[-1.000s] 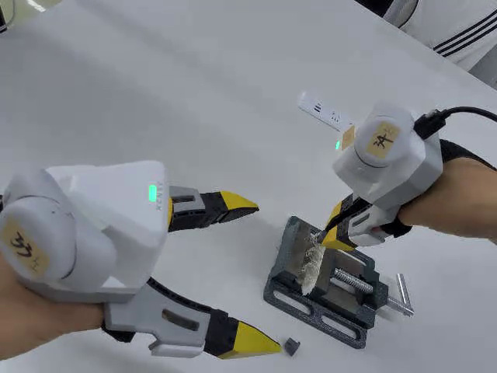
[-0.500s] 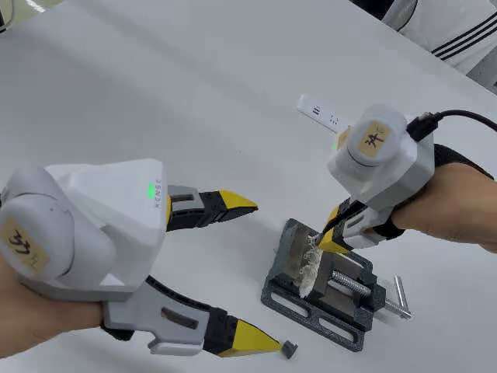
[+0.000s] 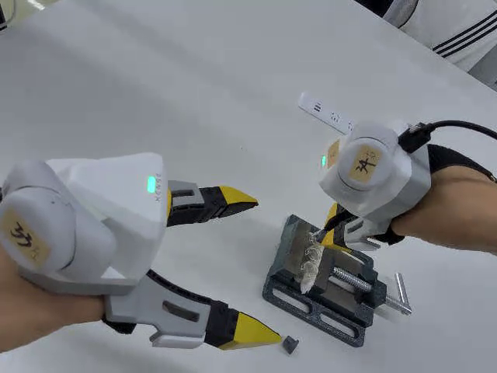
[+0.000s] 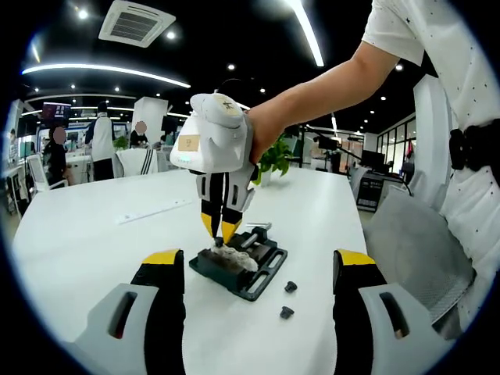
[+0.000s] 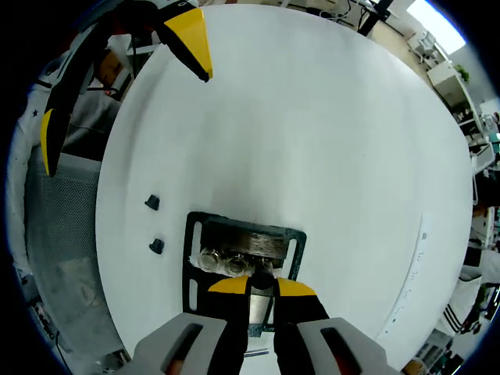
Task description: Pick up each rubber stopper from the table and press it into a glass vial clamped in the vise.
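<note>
A dark vise [image 3: 345,299] on the white table clamps clear glass vials [image 3: 311,260], seen from above as vials [image 5: 223,262]. My right gripper [image 3: 321,234] points down at the vise's far end. Its yellow tips are shut on a dark rubber stopper [image 5: 262,280] right over a vial. The right gripper [image 4: 221,230] is also seen from the front above the vise [image 4: 238,267]. My left gripper [image 3: 247,266] hovers open left of the vise, with nothing between its jaws. Two loose stoppers [image 4: 290,287] [image 4: 286,312] lie on the table beside the vise, also seen as stoppers [image 5: 152,203] [image 5: 156,246]. One stopper [image 3: 290,344] lies near the left gripper's lower tip.
A flat white strip [image 3: 326,113] lies on the table beyond the right gripper. The vise's screw handle [image 3: 401,291] sticks out to the right. A person in a white shirt [image 3: 450,23] stands at the far table edge. A cable [image 3: 458,124] trails from the right gripper.
The right gripper has shifted a little left and down over the vise, still shut on the stopper. The left gripper has hardly moved.
</note>
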`<action>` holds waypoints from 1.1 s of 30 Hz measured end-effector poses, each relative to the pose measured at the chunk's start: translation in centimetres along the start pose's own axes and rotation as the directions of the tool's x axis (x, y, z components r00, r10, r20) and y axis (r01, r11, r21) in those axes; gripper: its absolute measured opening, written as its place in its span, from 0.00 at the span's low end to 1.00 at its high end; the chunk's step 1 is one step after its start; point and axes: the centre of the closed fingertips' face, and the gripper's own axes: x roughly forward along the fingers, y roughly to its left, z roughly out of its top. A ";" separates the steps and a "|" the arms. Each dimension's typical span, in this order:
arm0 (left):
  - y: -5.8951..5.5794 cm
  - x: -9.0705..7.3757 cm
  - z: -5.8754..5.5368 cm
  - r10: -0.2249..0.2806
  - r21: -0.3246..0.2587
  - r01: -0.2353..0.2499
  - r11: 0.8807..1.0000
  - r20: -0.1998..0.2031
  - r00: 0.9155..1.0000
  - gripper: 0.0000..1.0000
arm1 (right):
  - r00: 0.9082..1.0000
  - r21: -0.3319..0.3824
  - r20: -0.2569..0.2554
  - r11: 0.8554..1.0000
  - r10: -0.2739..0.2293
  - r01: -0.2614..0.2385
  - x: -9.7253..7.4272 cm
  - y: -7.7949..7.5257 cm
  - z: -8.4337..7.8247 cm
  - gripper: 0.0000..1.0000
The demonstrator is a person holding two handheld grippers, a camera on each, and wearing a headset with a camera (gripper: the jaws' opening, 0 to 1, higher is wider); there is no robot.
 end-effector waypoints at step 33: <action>0.2 0.1 0.0 0.002 -0.008 -0.002 1.000 0.001 1.000 0.76 | 0.989 0.115 0.142 0.991 0.050 -0.067 -0.2 -0.2 0.0 0.07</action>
